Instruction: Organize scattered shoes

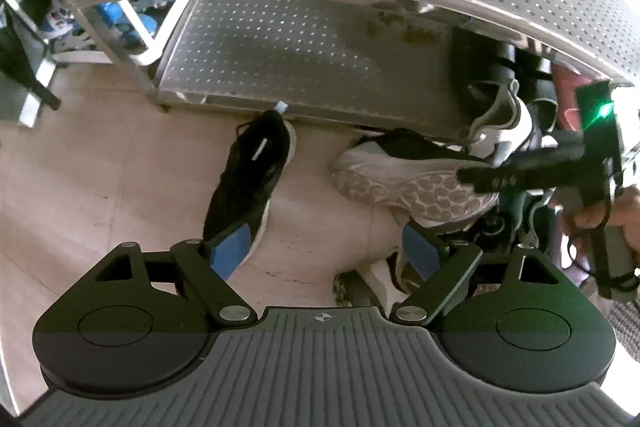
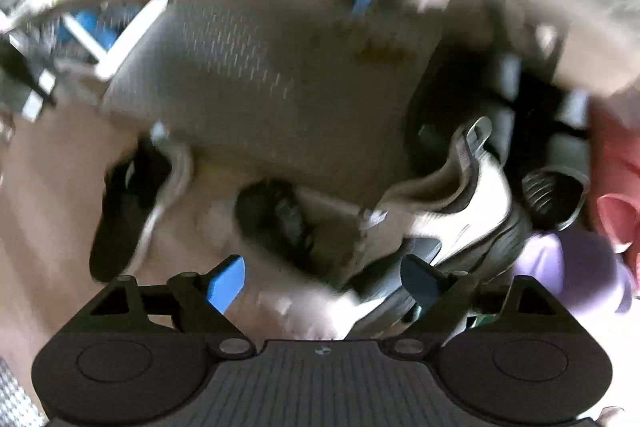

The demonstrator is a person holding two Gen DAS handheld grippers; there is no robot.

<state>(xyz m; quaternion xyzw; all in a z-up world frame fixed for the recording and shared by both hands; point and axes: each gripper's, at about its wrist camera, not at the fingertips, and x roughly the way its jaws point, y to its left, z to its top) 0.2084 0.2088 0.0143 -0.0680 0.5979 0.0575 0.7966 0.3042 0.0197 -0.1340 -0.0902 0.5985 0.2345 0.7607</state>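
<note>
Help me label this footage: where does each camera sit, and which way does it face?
Left wrist: rides the left hand-held gripper, angled steeply down at the floor, a black shoe, a tipped grey-soled shoe and a perforated metal rack; its open blue-padded fingers show, plus the right hand-held gripper in a hand.
Right wrist: rides the right hand-held gripper, also steeply down, blurred; its own open fingers show.
Shared: rack, black shoe, floor.

2 wrist views, steeply downward, close, sharing rack (image 1: 320,67) (image 2: 260,75)
</note>
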